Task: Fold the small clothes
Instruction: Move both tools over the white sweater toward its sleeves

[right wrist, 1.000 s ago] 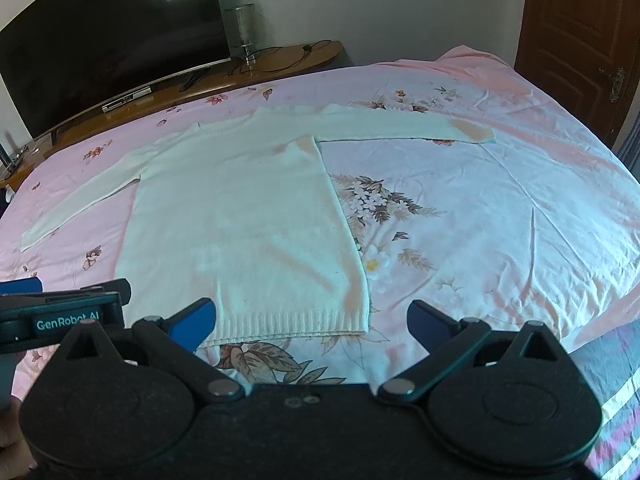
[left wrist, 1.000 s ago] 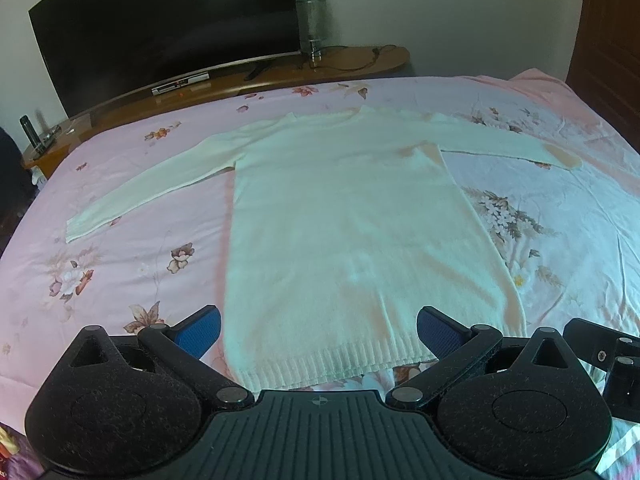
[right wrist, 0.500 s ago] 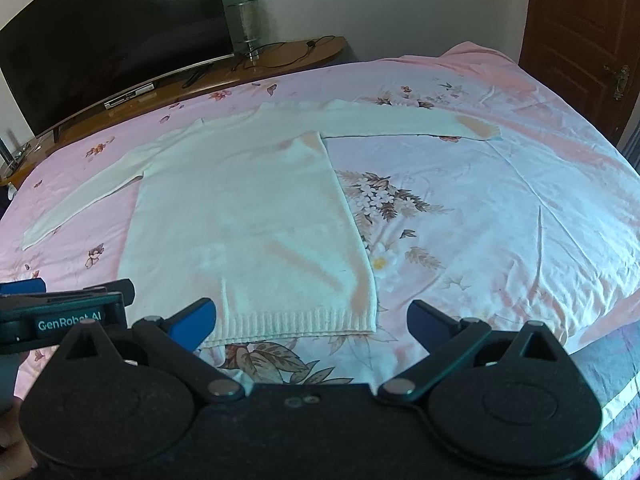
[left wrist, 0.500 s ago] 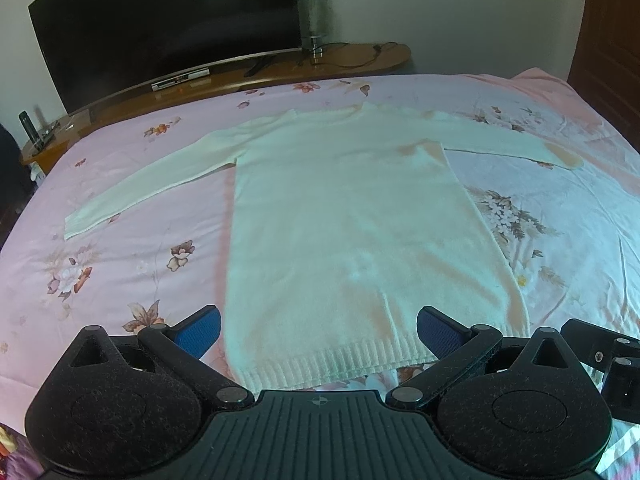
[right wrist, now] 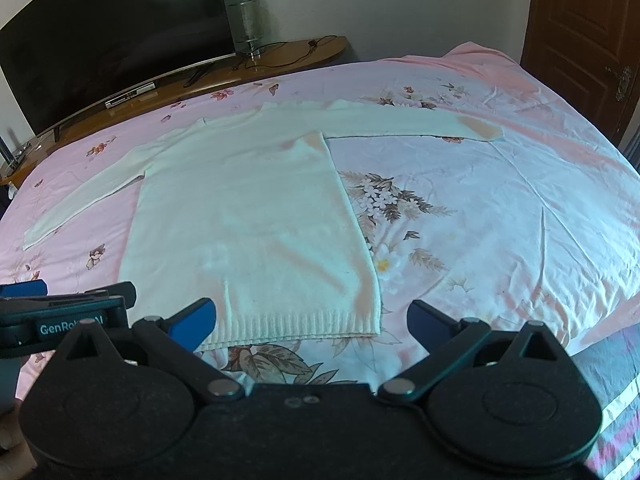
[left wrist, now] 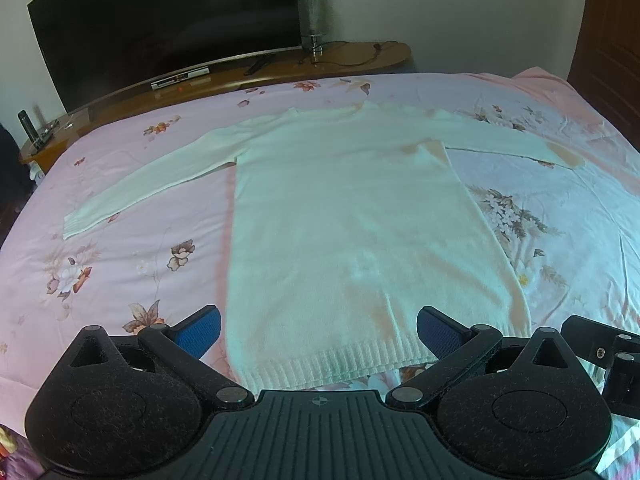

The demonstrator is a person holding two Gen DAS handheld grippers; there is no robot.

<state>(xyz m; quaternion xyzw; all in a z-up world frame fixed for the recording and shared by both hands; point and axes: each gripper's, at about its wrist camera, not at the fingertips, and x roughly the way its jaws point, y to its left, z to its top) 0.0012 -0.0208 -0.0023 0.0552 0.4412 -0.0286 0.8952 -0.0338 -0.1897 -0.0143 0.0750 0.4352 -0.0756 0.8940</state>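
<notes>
A white long-sleeved knit sweater (left wrist: pixel 352 232) lies flat on the pink floral bedsheet (left wrist: pixel 120 248), sleeves spread out left and right, ribbed hem nearest me. It also shows in the right wrist view (right wrist: pixel 248 224). My left gripper (left wrist: pixel 318 330) is open and empty, held above the hem with its blue pads wide apart. My right gripper (right wrist: pixel 310 318) is open and empty, above the hem's right corner. The left gripper's side (right wrist: pixel 60 316) shows at the left of the right wrist view.
A wooden TV bench (left wrist: pixel 280 68) with a large dark television (left wrist: pixel 160 28) and a glass lamp (left wrist: pixel 314 20) stands beyond the bed's far edge. A brown door (right wrist: pixel 580 28) is at the right. The bed's near right edge drops off (right wrist: pixel 608 360).
Both grippers have drifted slightly forward and down toward the hem; the sweater has not moved and the jaws stay open.
</notes>
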